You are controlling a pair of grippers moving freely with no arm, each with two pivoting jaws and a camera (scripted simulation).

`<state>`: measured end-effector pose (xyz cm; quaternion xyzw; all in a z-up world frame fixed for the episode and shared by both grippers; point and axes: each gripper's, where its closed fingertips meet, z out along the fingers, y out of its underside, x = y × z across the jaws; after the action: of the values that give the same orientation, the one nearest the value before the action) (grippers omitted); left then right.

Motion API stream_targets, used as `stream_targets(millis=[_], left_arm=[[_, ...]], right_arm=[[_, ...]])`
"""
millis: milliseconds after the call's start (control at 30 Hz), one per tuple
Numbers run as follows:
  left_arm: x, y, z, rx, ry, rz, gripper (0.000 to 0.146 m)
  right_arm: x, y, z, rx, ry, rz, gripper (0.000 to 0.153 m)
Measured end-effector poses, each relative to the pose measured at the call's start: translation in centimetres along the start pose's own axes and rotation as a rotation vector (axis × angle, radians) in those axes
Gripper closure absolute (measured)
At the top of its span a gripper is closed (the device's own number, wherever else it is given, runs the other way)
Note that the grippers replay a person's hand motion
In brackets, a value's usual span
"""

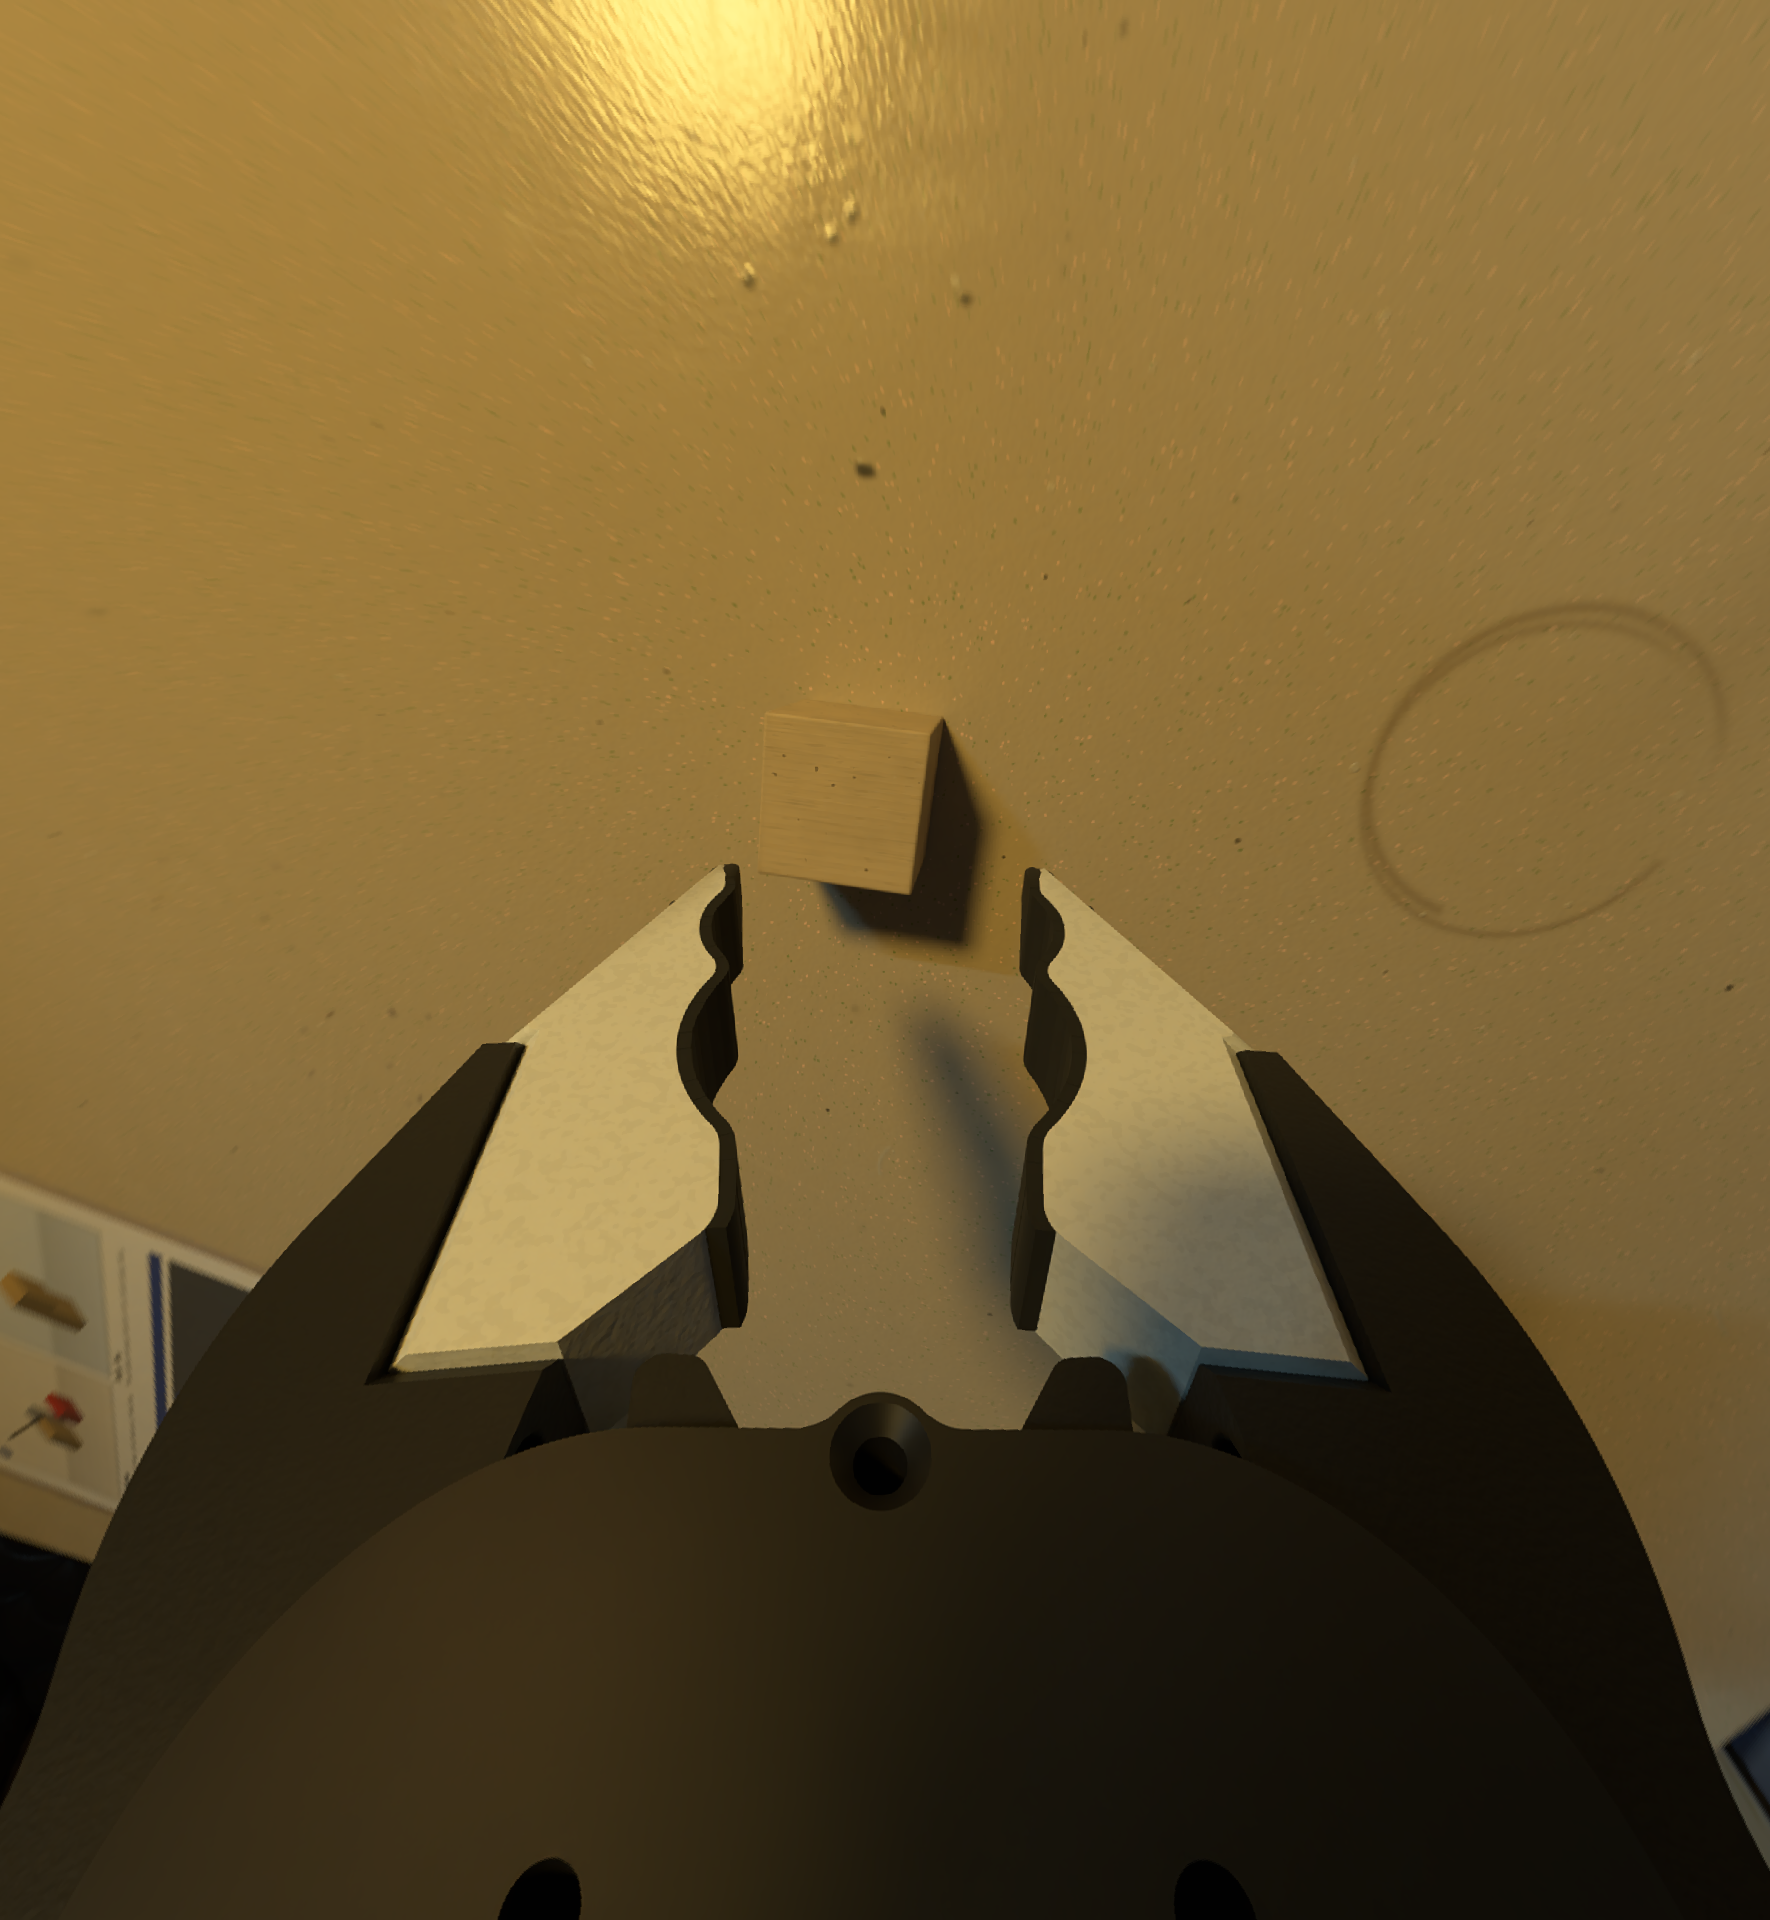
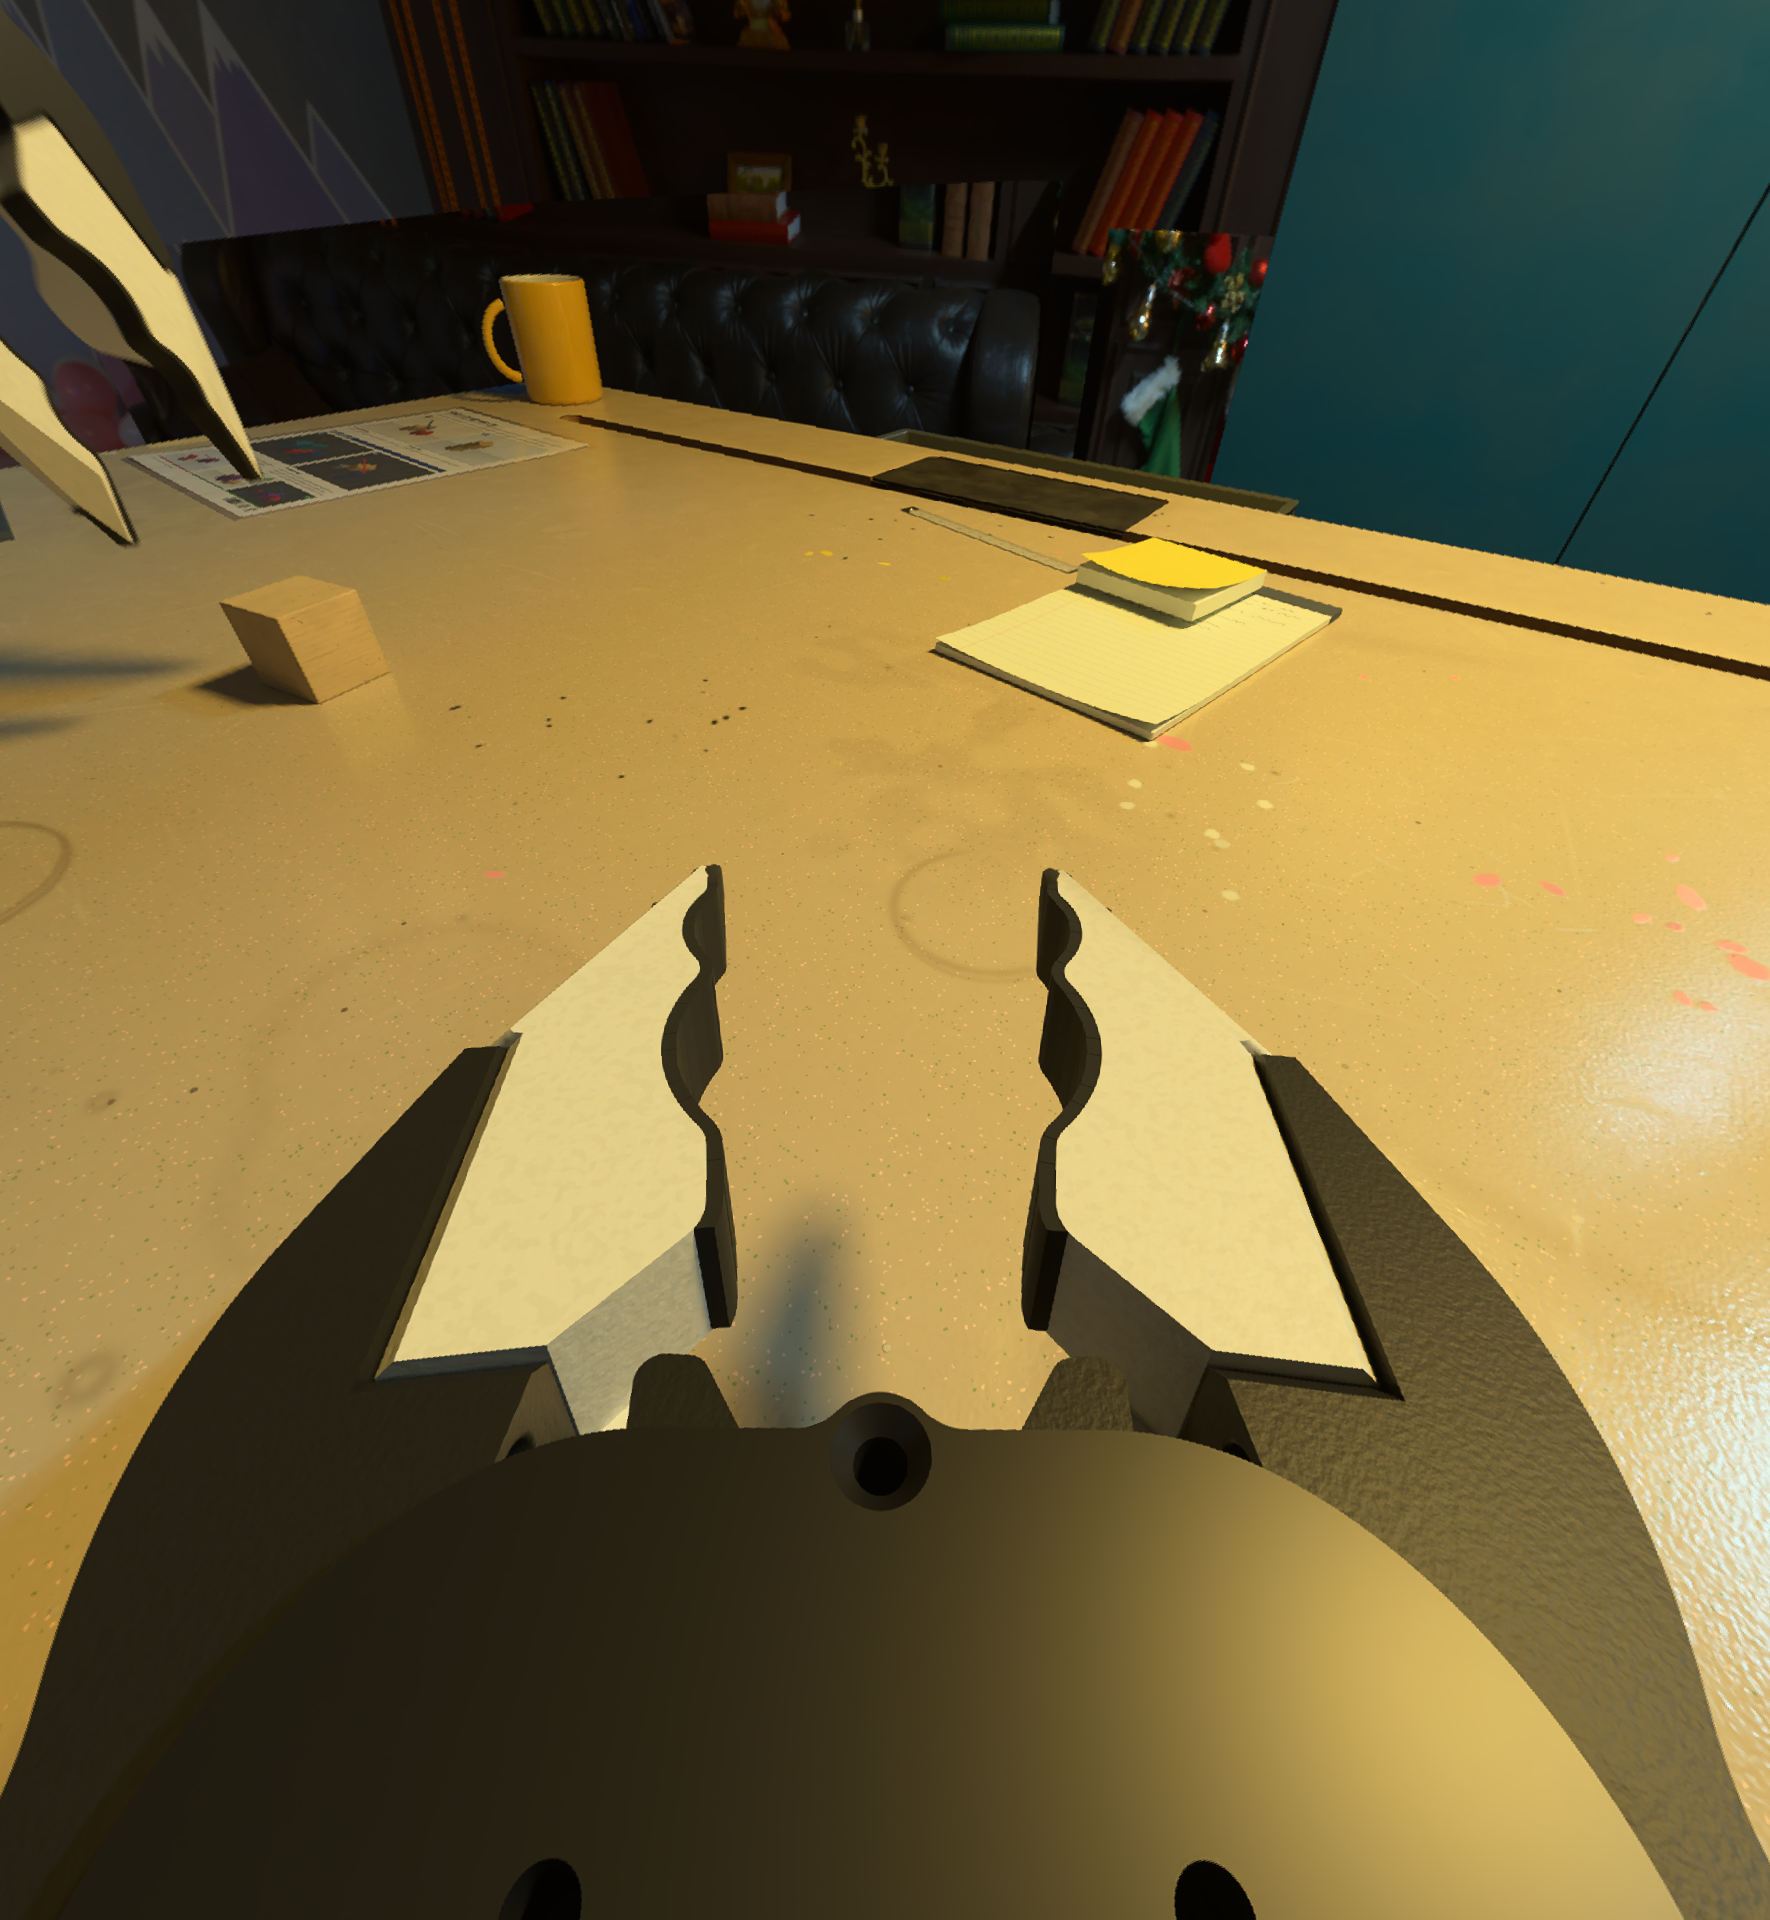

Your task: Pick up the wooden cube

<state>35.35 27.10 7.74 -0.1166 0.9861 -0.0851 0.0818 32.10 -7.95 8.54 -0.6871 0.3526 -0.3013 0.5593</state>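
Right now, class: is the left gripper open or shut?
Open: the left gripper shows bare table between its jaws, and the wooden cube lies beyond them.

Each claw [image 1: 881, 873] [image 2: 881, 873] has a rounded dark-brown body, one central screw hole, and cream fingers [image 1: 590, 1143] edged with wavy black pads.

printed sheets [image 2: 356, 455] — writing too small to read

A yellow mug [image 2: 548, 338] stood at the table's [image 2: 1380, 1195] far edge, beside printed sheets [image 2: 372, 457]; a yellow sticky-note pad [image 2: 1172, 577] lay on a lined notepad [image 2: 1120, 655].
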Motion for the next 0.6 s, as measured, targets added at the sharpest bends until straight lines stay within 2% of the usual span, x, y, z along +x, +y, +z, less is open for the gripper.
stream_targets(millis=[100,200,233,300,333,467,600], left_arm=[[-0.4,0.3,2.3,-0.048,0.075,0.033,0.09],[-1.3,0.5,3.8,-0.08,0.067,0.069,0.087],[-1.3,0.6,4.3,-0.085,0.08,0.073,0.088],[-1.0,0.9,4.8,-0.082,0.136,0.075,0.099],[-0.9,1.1,4.8,-0.08,0.146,0.083,0.104],[-1.0,2.0,4.2,-0.077,0.135,0.065,0.106],[-3.2,1.8,0.8,0.038,0.004,-0.047,0.106]], right_arm=[[0.1,0.1,0.1,-0.006,-0.003,0.012,0.092],[0.2,0.1,0.1,-0.011,-0.009,0.03,0.092],[0.2,0.2,0.1,-0.013,-0.01,0.036,0.093],[0.3,0.3,0.3,-0.027,-0.016,0.048,0.094],[0.2,0.4,0.4,-0.038,-0.022,0.053,0.094],[0.2,0.8,0.8,-0.078,-0.048,0.075,0.094],[0.1,1.0,0.9,-0.092,-0.068,0.093,0.094]])
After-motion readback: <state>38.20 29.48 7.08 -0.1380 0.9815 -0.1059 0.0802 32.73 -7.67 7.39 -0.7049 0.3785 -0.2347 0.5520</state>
